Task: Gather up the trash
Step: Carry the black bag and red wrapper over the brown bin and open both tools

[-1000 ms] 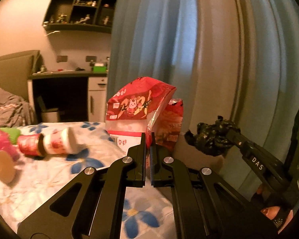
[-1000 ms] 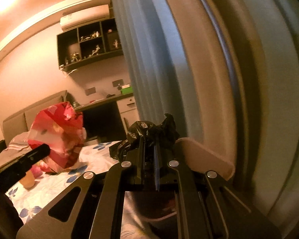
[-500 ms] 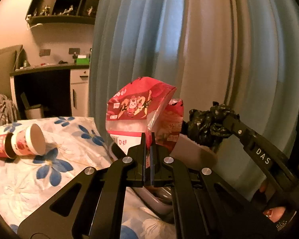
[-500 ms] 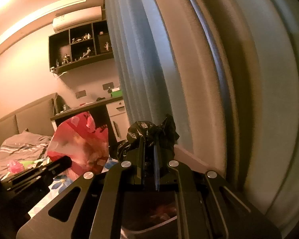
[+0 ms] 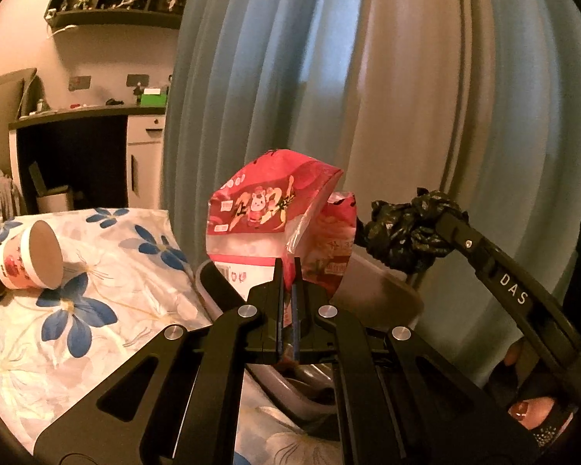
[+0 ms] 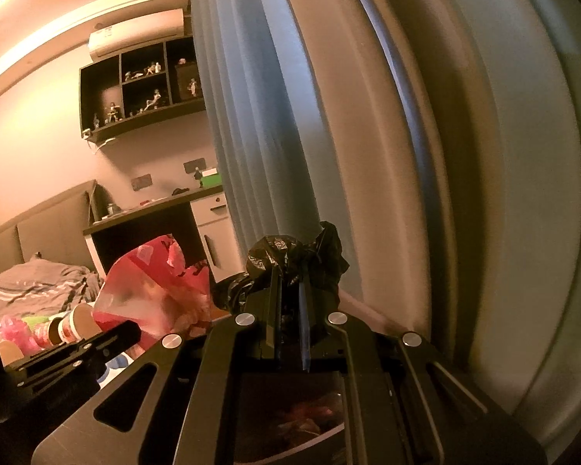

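Trash is in both of your grippers. Your left gripper point(image 5: 288, 267) is squeezed tight on the bottom edge of a red snack bag point(image 5: 275, 213), and the bag stands up above the fingers. Your right gripper point(image 6: 290, 283) is squeezed tight on a bunched-up bit of black trash bag point(image 6: 294, 255). In the left wrist view, that black trash bag sits at the tip of the right gripper, just to the right of the red snack bag.

Below both grippers is a grey bin point(image 5: 290, 395) with an open top. The red snack bag hangs over it. In the right wrist view you can look down into the bin, and something pink and red lies inside, but it is too dark to tell what.

The bin stands next to the bed point(image 5: 108, 310), which has a white cover with blue flowers. Two paper cups point(image 5: 23, 259) lie on their sides on the bed, one pushed into the other. More pink and green bits point(image 6: 17, 327) lie farther back on the bed in the right wrist view.

A blue curtain point(image 5: 329, 89) hangs behind everything.
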`<state>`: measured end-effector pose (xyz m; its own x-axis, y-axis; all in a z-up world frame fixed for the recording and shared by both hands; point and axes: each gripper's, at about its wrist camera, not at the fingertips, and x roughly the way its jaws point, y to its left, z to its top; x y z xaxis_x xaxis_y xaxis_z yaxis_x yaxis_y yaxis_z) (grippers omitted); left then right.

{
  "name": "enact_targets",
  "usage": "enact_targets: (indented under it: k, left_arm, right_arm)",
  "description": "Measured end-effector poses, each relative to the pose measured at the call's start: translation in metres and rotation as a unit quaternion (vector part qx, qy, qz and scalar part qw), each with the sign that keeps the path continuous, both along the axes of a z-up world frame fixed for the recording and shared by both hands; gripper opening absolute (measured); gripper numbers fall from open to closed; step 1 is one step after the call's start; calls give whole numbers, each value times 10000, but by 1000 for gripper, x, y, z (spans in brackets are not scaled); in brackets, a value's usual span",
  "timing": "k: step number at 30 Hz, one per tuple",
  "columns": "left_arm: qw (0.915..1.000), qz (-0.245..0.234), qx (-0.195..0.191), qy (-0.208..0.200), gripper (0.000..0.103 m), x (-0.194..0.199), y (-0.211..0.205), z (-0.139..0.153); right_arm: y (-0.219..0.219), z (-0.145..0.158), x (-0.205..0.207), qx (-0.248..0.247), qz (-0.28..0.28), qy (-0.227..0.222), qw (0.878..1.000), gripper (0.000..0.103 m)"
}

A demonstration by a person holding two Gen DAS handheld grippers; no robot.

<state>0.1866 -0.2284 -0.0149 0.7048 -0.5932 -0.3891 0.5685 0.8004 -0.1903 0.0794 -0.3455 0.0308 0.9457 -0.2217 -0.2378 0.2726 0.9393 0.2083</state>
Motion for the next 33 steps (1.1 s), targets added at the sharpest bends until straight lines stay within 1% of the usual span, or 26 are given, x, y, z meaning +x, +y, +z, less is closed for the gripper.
enact_targets:
  k: [12, 13, 14, 16, 17, 19, 21, 23, 24, 25, 26, 27, 29, 30, 31, 32, 33]
  left_arm:
    - [9997, -169, -28, 183, 2, 9, -9, -9]
    - [9996, -183, -30, 202, 2, 9, -9, -11]
    - [9996, -195, -38, 219, 2, 10, -10, -11]
    - [9994, -215, -60, 265, 2, 12, -10, -13]
    - [9993, -233, -82, 283, 2, 12, -10, -15]
    - [9990, -274, -131, 321, 2, 13, -10, -16]
    - [9985, -343, -191, 385, 5, 15, -10, -18]
    - [9980, -403, -235, 430, 16, 16, -9, -20]
    - [9979, -419, -237, 440, 19, 16, -9, -21]
    - [9979, -409, -219, 449, 29, 16, -9, -22]
    - [9979, -397, -220, 456, 42, 16, -8, -22]
    - [9978, -409, -248, 460, 47, 16, -7, -22]
    - [9980, -372, -266, 438, 61, 13, -4, -22]
    - [9983, -325, -259, 414, 65, 11, -2, -22]
    - [9986, -237, -270, 378, 73, 8, 2, -22]
    - [9987, -189, -283, 374, 79, 7, 5, -21]
    - [9988, -128, -292, 378, 81, 5, 9, -21]
  right_arm:
    - [3, -7, 7, -54, -68, 54, 9999, 8]
    - [3, -8, 8, -54, -60, 63, 9999, 10]
    - [3, -8, 8, -52, -52, 75, 9999, 13]
    - [2, -10, 8, -27, -50, 69, 10000, 35]
    - [1, -10, 8, -12, -52, 54, 10000, 39]
    - [2, -9, 7, -5, -74, 44, 10000, 39]
    - [2, -9, 6, 33, -91, 45, 9999, 39]
    - [1, -10, 5, 62, -92, 39, 9999, 40]
    - [1, -9, 4, 61, -113, 31, 9999, 40]
    - [2, -8, 3, 64, -122, 11, 9999, 41]
    - [1, -7, 3, 72, -123, -2, 9999, 41]
    - [1, -6, 1, 86, -130, -33, 9999, 42]
    - [0, -4, -1, 92, -116, -64, 9999, 44]
    - [0, -3, -2, 78, -114, -80, 9999, 45]
    - [0, -3, -4, 66, -112, -98, 9999, 46]
    - [1, -2, -5, 65, -102, -109, 9999, 47]
    - [2, -2, -7, 66, -86, -119, 9999, 48]
